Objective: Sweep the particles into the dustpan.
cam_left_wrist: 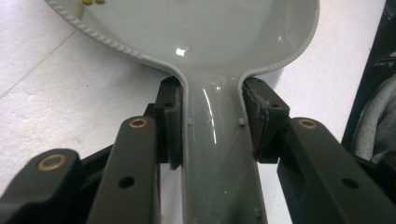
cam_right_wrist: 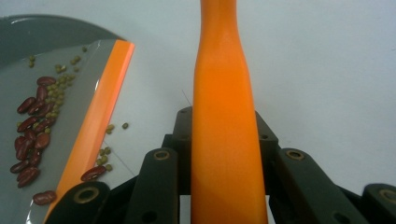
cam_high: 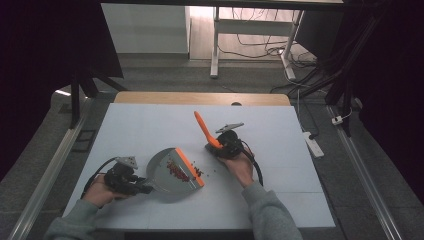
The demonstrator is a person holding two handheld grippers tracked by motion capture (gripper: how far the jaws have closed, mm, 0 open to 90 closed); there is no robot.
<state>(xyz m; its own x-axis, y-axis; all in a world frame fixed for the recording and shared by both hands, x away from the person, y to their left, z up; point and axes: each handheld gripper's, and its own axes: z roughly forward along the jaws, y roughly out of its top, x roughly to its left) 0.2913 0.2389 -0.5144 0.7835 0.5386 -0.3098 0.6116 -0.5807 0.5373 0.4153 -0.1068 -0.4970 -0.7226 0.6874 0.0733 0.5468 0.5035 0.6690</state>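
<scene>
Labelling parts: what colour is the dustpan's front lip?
Orange lip, clearest in the right gripper view.

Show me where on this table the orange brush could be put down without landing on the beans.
Bare patches: the far strip of the white table beyond the dustpan, and the right side past the right gripper holding the orange brush. Crowded: between the dustpan's orange lip and that gripper, where loose beans lie.

Grey-green sweatshirt sleeves with ribbed cuffs enter at 6 o'clock. Left gripper (cam_high: 131, 181) and right gripper (cam_high: 227, 142) – black bodies, each topped by a grey three-cornered plate, black cable trailing back. Black linked jaws with brass-coloured pivot pins and small screw holes – dark pads (cam_left_wrist: 172, 122).
</scene>
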